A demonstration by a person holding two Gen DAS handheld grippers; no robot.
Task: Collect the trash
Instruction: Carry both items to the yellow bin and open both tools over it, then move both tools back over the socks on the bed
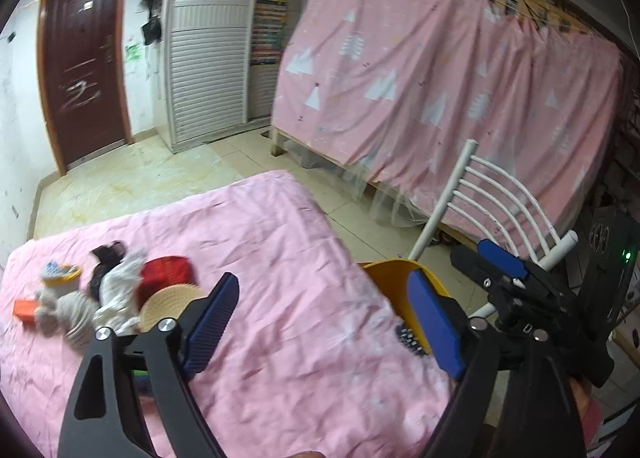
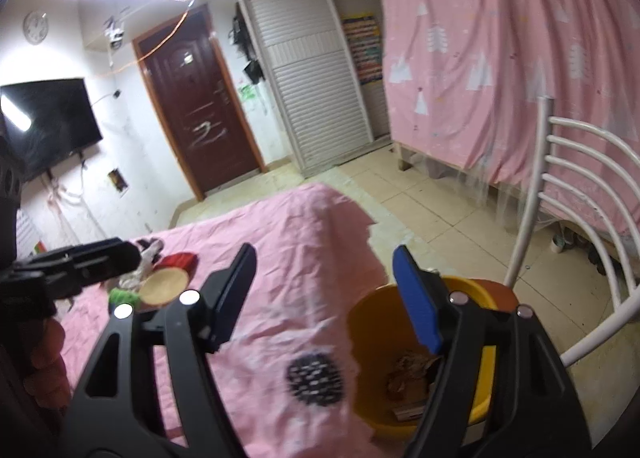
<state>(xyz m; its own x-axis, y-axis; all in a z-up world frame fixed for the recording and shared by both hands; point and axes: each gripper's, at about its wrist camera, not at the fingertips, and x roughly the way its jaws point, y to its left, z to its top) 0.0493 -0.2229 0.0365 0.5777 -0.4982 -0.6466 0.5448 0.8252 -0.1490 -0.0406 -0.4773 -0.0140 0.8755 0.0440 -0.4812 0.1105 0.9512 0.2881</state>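
A yellow bin stands on the floor at the right edge of a table with a pink cloth; brownish trash lies in it. The bin also shows in the left wrist view. A pile of trash lies at the table's left: crumpled white paper, a red packet, a round beige lid, an orange box. My left gripper is open and empty above the cloth. My right gripper is open and empty above the table edge and the bin.
A white metal chair stands right of the bin. A bunk bed under a pink curtain fills the back right. A brown door and white slatted wardrobe are at the far wall. A TV hangs left.
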